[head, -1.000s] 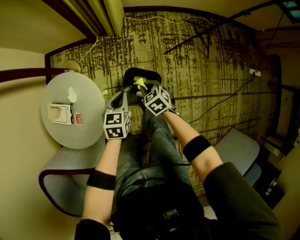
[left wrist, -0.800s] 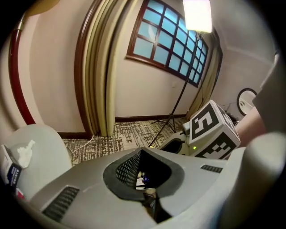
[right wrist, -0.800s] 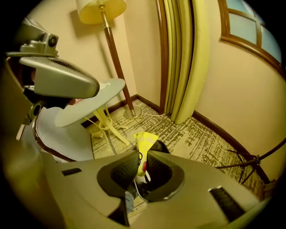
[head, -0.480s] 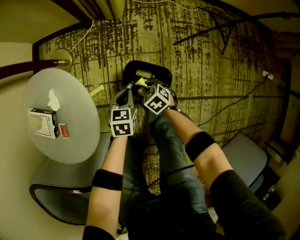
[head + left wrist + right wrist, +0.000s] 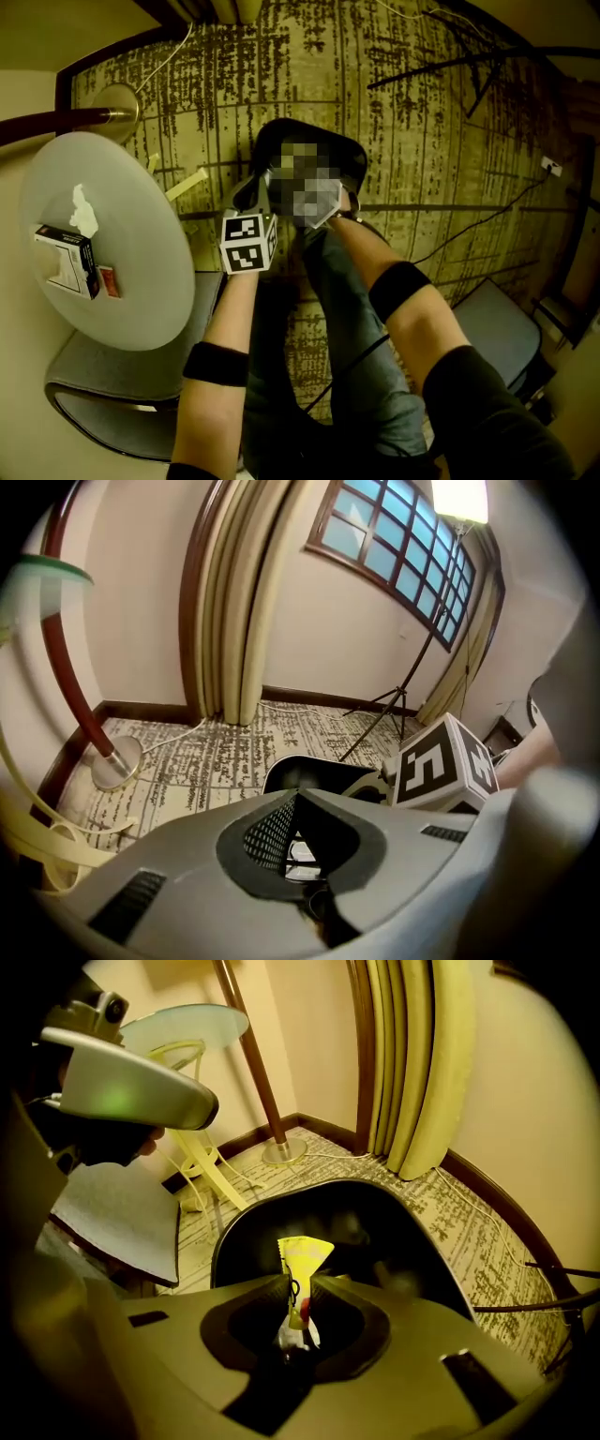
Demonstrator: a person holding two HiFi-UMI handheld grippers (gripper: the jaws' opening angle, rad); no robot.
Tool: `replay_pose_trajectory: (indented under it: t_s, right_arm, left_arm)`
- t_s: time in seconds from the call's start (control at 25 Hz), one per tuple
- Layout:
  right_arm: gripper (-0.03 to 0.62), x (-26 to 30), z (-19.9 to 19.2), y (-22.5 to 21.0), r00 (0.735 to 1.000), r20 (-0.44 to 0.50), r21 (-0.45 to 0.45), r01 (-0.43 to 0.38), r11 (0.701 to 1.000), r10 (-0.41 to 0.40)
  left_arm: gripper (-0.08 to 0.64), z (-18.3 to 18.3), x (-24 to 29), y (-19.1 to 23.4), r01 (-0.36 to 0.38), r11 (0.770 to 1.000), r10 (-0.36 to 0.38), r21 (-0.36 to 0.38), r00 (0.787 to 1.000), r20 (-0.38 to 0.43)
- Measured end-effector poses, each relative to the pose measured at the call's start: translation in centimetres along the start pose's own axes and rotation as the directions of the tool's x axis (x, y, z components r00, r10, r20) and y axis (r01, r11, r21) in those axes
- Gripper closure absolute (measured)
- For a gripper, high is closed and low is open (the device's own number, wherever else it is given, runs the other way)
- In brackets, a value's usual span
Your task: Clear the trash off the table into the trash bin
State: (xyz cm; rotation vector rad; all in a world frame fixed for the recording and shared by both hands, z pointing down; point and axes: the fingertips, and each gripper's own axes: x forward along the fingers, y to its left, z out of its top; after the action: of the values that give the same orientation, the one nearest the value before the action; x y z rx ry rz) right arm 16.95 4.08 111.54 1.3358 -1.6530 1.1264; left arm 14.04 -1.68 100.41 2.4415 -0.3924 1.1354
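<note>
Over the black trash bin (image 5: 394,1232), my right gripper (image 5: 300,1283) points steeply down with a yellow wrapper (image 5: 305,1255) upright between its pads. Its jaws have just been opening a little, and the wrapper still sits pinched between them. In the head view a mosaic patch covers this gripper above the bin (image 5: 281,133). My left gripper (image 5: 296,795) is shut with nothing seen at its tips; it hangs beside the bin (image 5: 295,771), left of the right one (image 5: 255,192). On the round table (image 5: 122,281) lie a carton (image 5: 64,258), a crumpled tissue (image 5: 82,211) and a small red item (image 5: 108,281).
A floor lamp base (image 5: 117,111) and a pale strip (image 5: 187,183) lie on the patterned carpet near the table. A grey chair (image 5: 122,375) stands under the table edge, another seat (image 5: 492,323) at the right. Cables and a tripod (image 5: 394,700) cross the floor beyond the bin.
Both grippers have dropped toward the bin. The head view has swung, so the table sits farther left and the bin looks larger.
</note>
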Motion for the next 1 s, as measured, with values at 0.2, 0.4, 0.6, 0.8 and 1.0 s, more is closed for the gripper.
replay_pose_trajectory:
  t_s: [0.2,0.4,0.6,0.8,1.0]
  right_arm:
    - [0.42,1.4,-1.1,0.6,0.999,-0.038,-0.007,-0.004,1.0,0.003]
    - [0.368,0.8,-1.4,1.0,0.999,-0.051,0.011,-0.002,1.0,0.003]
    - [0.368,-1.9,-0.5,0.8,0.999,-0.045,0.015,0.026,1.0,-0.025]
    - [0.373,-8.8,2.0,1.6,0.998,-0.002,0.027,0.06,0.998,-0.06]
    - [0.499,-19.1,5.7,3.8,0.99,0.091,0.059,0.101,0.993,-0.106]
  left_arm:
    - [0.559,-1.1,-0.3,0.6,-0.002,1.0,0.002,-0.006,1.0,-0.005]
    - [0.559,-1.1,-1.4,0.8,-0.006,1.0,0.006,-0.011,1.0,-0.004]
    - [0.559,0.1,-3.1,-0.4,0.009,1.0,-0.009,-0.013,1.0,0.005]
    - [0.559,3.3,-8.4,-3.4,0.05,0.999,-0.05,0.0,0.999,0.009]
    - [0.559,7.8,-16.9,-6.7,0.071,0.998,-0.071,0.002,0.997,0.043]
